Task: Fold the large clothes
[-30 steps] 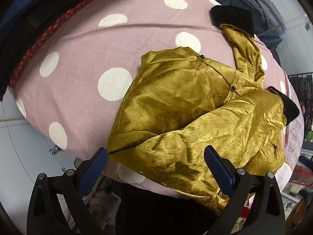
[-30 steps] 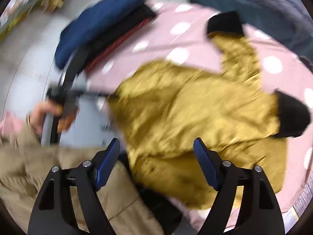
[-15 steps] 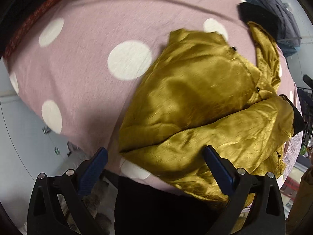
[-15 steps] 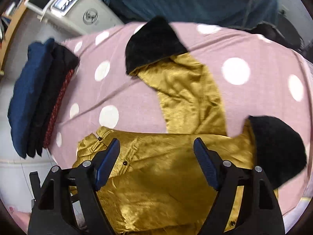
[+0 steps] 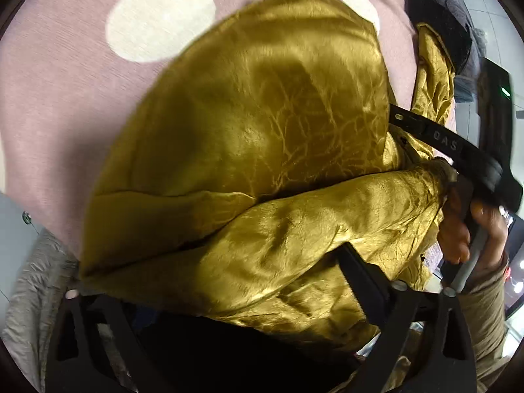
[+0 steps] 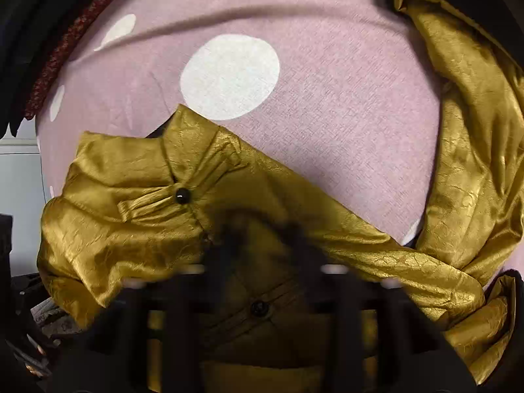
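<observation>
Right gripper [image 6: 262, 239] just closing, jaws pinching gold jacket [image 6: 137, 216] below collar, lower centre of frame. Left gripper [image 5: 222, 281] closing too, still wide over hem, lower frame. Risk: slick satin slips, fold skews. Polka-dot cloth [image 6: 327, 98] beneath.

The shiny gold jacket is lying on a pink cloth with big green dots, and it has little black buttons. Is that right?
Not quite. The dots are white, not green: the right wrist view shows a big white dot on the pink cloth just above the gold jacket. The rest holds: the jacket lies on that cloth and has little black buttons.
</observation>
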Tool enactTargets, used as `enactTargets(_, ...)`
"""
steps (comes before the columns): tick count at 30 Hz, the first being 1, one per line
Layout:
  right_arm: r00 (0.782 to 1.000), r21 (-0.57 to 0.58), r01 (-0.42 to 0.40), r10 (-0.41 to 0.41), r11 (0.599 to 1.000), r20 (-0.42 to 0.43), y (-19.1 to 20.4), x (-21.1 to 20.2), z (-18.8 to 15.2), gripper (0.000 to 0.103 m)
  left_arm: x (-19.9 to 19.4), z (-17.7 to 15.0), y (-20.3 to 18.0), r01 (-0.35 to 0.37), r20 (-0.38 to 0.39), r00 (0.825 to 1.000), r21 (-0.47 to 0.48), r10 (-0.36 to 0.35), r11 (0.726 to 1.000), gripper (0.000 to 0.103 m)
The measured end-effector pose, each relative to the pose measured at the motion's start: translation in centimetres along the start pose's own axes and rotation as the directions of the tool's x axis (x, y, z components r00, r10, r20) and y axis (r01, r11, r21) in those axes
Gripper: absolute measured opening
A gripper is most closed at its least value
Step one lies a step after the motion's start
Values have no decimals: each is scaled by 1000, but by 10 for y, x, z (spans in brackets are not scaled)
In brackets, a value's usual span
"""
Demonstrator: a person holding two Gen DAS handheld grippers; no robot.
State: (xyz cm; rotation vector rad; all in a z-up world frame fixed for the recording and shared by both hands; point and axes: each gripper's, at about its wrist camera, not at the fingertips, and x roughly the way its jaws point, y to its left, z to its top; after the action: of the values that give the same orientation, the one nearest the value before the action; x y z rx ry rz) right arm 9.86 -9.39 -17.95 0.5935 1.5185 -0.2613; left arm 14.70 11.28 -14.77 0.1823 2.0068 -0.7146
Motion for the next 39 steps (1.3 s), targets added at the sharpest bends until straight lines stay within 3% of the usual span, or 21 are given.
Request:
enactTargets(1,999,28,-1,0,1000,32,-5,-8,-5,7,0,2,-3,-12,4,1000,13,12,1000,66)
enactTargets(2,998,58,-15,11,998,69,-10,-17,-10,5,-2,3,-8,-41,22,999,38,40,998,58)
enactTargets(4,984,138,-69,45,988,170,-26,-46,-25,4,-9,5,-21,-85,56,995,103,79,991,29)
enactTargets(8,935,268,-175,75,947,346,-53,-113,-64,4,-36,-3,-70,-186,190,973,292,134,938,17)
enactTargets(11,881,337,-191,9,922,473,-70,-175,-100,4,-68,-23,-121,-273,349,930,453,113,849,13)
enactTargets(14,804,409,-208,-83,888,588,-87,-242,-150,4,-109,-54,-174,-284,453,891,591,-20,755,12)
enactTargets(17,718,476,-228,-184,849,672,-100,-298,-206,4,-142,-94,-226,-297,496,855,710,-154,638,12)
enactTargets(18,687,499,-243,-216,832,694,-103,-313,-229,4,-150,-115,-249,-307,496,844,759,-203,575,12)
enactTargets(19,658,521,-264,-244,812,713,-104,-326,-253,4,-152,-126,-264,-312,492,841,783,-228,539,12)
enactTargets(20,629,539,-292,-265,790,731,-110,-339,-278,4,-156,-148,-282,-315,476,837,821,-268,476,12)
enactTargets(22,563,560,-327,-319,762,763,-107,-364,-329,4,-159,-175,-305,-301,433,840,873,-326,385,12)
enactTargets(23,534,574,-320,-356,754,766,-101,-378,-350,4,-162,-200,-318,-286,392,842,907,-370,311,12)
enactTargets(26,440,595,-291,-448,749,779,-72,-413,-407,4,-169,-251,-339,-268,314,844,949,-435,166,12)
enactTargets(27,396,598,-282,-477,750,785,-61,-428,-426,4,-176,-270,-345,-250,270,843,962,-465,107,12)
enactTargets(29,324,597,-270,-513,755,795,-36,-452,-446,4,-186,-295,-355,-222,211,833,974,-511,41,11)
enactTargets(31,229,592,-229,-548,773,804,-7,-482,-466,4,-208,-309,-358,-197,163,807,980,-568,2,11)
enactTargets(33,145,584,-179,-566,791,811,20,-507,-479,4,-233,-315,-356,-182,136,769,983,-624,-10,11)
enactTargets(35,47,540,-127,-539,832,841,46,-537,-491,4,-262,-313,-352,-172,122,722,985,-680,-6,11)
enactTargets(36,10,514,-100,-516,852,857,57,-545,-491,3,-271,-311,-351,-165,121,708,986,-696,3,11)
enactTargets(37,-18,481,-69,-484,874,875,66,-553,-484,3,-281,-307,-347,-150,120,694,988,-710,20,11)
enactTargets(39,-25,442,-27,-442,897,897,70,-560,-462,4,-295,-284,-339,-133,158,671,987,-724,92,11)
